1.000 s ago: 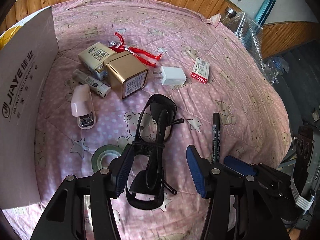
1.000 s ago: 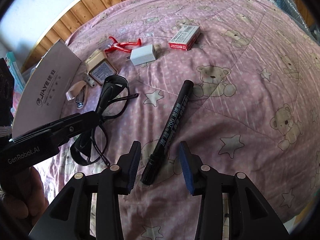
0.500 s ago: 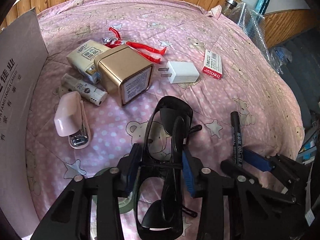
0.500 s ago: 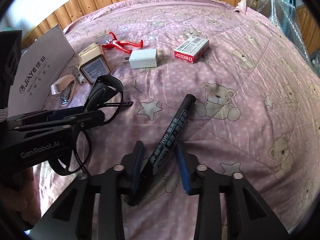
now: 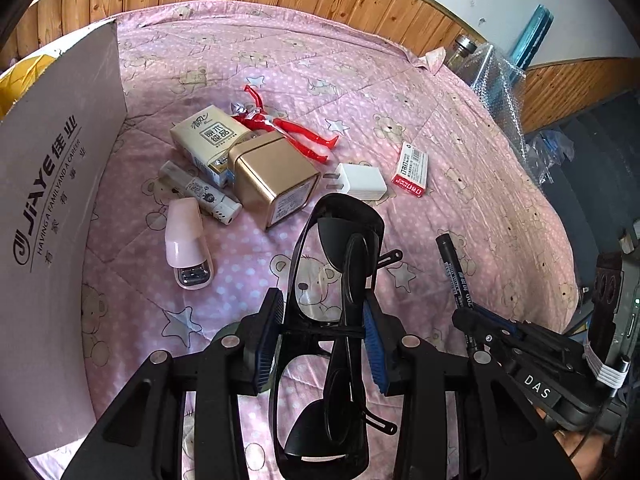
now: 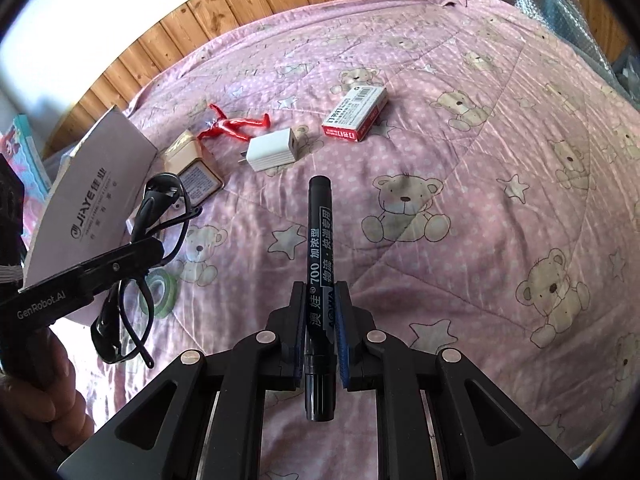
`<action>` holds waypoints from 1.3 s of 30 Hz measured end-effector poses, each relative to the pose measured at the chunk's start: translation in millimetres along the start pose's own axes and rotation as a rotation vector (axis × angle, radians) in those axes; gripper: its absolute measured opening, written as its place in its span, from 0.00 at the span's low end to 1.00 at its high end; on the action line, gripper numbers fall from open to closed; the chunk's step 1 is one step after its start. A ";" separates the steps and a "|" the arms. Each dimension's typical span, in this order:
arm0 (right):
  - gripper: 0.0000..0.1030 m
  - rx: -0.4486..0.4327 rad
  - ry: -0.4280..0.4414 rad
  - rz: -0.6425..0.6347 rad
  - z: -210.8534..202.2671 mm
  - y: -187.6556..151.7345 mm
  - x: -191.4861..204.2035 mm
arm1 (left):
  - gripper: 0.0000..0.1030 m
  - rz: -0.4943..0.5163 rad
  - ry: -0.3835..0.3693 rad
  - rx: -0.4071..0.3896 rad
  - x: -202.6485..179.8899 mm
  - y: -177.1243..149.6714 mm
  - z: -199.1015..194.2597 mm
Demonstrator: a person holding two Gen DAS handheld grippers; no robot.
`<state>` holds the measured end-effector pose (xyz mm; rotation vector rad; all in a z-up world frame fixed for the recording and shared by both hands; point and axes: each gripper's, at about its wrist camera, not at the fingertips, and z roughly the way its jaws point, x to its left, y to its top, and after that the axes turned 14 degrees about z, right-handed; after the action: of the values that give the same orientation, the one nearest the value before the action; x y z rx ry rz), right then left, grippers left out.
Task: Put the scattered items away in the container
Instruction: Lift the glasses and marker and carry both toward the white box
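Nearest, left gripper [image 5: 322, 334] clamped across folded black safety glasses [image 5: 336, 320], pads bearing on frame front and folded temple, so lenses hang lengthwise along the fingers and clear of the quilt. Alongside, right gripper [image 6: 319, 332] closed on black marker [image 6: 319, 280] near its rear end, barrel pointing forward in line with the fingers, apparently lifted off the bedding for carrying. Below the glasses, green tape roll [image 6: 162, 286] lying flat on pink bear-print quilt [image 6: 460, 160], not yet collected. Further out, pink stapler [image 5: 188, 250], white tube [image 5: 200, 192] and gold tin [image 5: 274, 182] clustered just beside one another; tissue pack [image 5: 208, 138] touching the tin; red toy figure [image 5: 286, 126] behind; white charger [image 5: 360, 182] and red-and-white staple box [image 5: 412, 170] lying side by side on the far side of the tin. At left, pale cardboard box [image 5: 52, 208], presumably the container, wall upright beside the cluster; interior hidden. Likely step in hand: carrying both held items to the box.
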<state>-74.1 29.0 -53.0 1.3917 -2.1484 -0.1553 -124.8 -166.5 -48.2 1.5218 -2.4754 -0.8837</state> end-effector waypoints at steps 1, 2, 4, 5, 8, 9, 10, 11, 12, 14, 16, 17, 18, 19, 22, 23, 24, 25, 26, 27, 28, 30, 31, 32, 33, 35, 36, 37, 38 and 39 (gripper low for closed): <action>0.13 -0.004 0.004 -0.004 -3.2 -1.4 0.5 | 0.39 0.001 -0.003 -0.002 -1.4 0.0 -2.3; 0.13 -0.006 0.007 -0.009 -5.3 -2.4 2.3 | 0.39 0.002 -0.003 -0.003 -3.1 -0.8 -4.4; 0.13 -0.012 0.011 -0.018 -9.2 -4.3 5.0 | 0.39 0.004 -0.001 -0.008 -6.3 -3.8 -9.2; 0.13 -0.012 0.012 -0.022 -10.8 -6.1 6.2 | 0.39 0.006 -0.003 -0.011 -7.8 -5.4 -11.9; 0.13 -0.016 0.012 -0.035 -15.8 -10.8 8.8 | 0.39 0.006 0.001 -0.023 -11.3 -12.0 -21.3; 0.13 -0.015 0.012 -0.040 -17.5 -12.8 9.8 | 0.39 0.004 0.002 -0.027 -12.3 -14.6 -24.0; 0.13 -0.014 0.011 -0.045 -19.2 -14.9 10.8 | 0.39 0.001 0.001 -0.030 -13.0 -17.1 -26.8; 0.13 -0.014 0.010 -0.050 -21.6 -17.1 12.0 | 0.39 -0.002 -0.005 -0.034 -14.0 -18.9 -29.4; 0.13 -0.016 0.009 -0.056 -24.2 -18.9 13.0 | 0.39 -0.005 -0.010 -0.039 -14.7 -20.8 -32.3; 0.13 -0.024 0.008 -0.068 -30.3 -21.9 15.5 | 0.39 -0.008 -0.011 -0.048 -16.5 -23.6 -39.3; 0.13 -0.036 0.008 -0.079 -36.9 -25.1 18.5 | 0.39 -0.004 -0.010 -0.068 -18.0 -24.7 -47.4; 0.13 -0.043 0.007 -0.084 -39.8 -27.0 20.0 | 0.39 -0.004 -0.011 -0.079 -18.5 -25.5 -52.0; 0.13 -0.047 0.005 -0.086 -41.9 -28.7 20.6 | 0.39 -0.002 -0.016 -0.090 -19.1 -26.1 -56.2; 0.13 -0.049 0.004 -0.086 -43.3 -30.7 20.9 | 0.39 -0.002 -0.014 -0.100 -19.8 -26.9 -60.0; 0.13 -0.044 0.001 -0.092 -46.2 -38.3 23.4 | 0.39 -0.006 -0.022 -0.115 -20.1 -32.2 -68.3; 0.13 -0.042 0.000 -0.096 -47.3 -40.6 24.6 | 0.39 -0.007 -0.020 -0.119 -20.7 -34.8 -71.1; 0.13 -0.040 0.002 -0.096 -48.8 -42.7 25.9 | 0.39 -0.008 -0.024 -0.120 -21.0 -37.5 -73.2; 0.13 -0.041 0.004 -0.099 -50.6 -44.6 27.9 | 0.39 -0.010 -0.028 -0.121 -21.2 -40.0 -75.8; 0.13 -0.043 0.005 -0.107 -52.5 -45.7 30.2 | 0.39 -0.013 -0.028 -0.128 -21.3 -42.6 -79.4; 0.13 -0.047 0.006 -0.116 -54.7 -47.2 33.3 | 0.39 -0.014 -0.029 -0.136 -21.0 -44.3 -83.1; 0.13 -0.052 0.008 -0.123 -56.6 -48.5 36.0 | 0.39 -0.017 -0.031 -0.144 -20.1 -46.2 -87.0; 0.13 -0.059 0.011 -0.141 -59.7 -50.2 42.5 | 0.39 -0.028 -0.029 -0.164 -16.4 -47.7 -95.0; 0.13 -0.063 0.013 -0.147 -61.3 -50.8 45.0 | 0.39 -0.033 -0.027 -0.177 -14.5 -48.4 -99.8; 0.13 -0.064 0.018 -0.152 -62.8 -51.7 47.8 | 0.39 -0.042 -0.027 -0.189 -12.1 -48.8 -104.7; 0.13 -0.066 0.020 -0.160 -64.3 -52.5 51.2 | 0.39 -0.052 -0.028 -0.202 -9.6 -48.7 -109.6; 0.13 -0.074 0.022 -0.177 -67.1 -55.1 57.4 | 0.39 -0.061 -0.029 -0.227 -4.8 -50.1 -119.5; 0.13 -0.073 0.023 -0.184 -67.7 -56.8 60.4 | 0.39 -0.067 -0.028 -0.237 -2.8 -50.5 -123.7; 0.13 -0.073 0.024 -0.190 -68.0 -58.3 62.8 | 0.39 -0.073 -0.032 -0.245 -0.6 -51.5 -127.2; 0.13 -0.073 0.024 -0.196 -68.3 -59.9 65.4 | 0.39 -0.077 -0.036 -0.251 1.5 -53.3 -130.3; 0.13 -0.072 0.025 -0.204 -68.5 -61.4 67.9 | 0.39 -0.082 -0.034 -0.256 3.6 -54.5 -133.0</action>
<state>-9.5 -43.9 7.0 1.5601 -1.9590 -0.2882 -33.9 -243.6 32.2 1.5391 -2.2291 -1.1968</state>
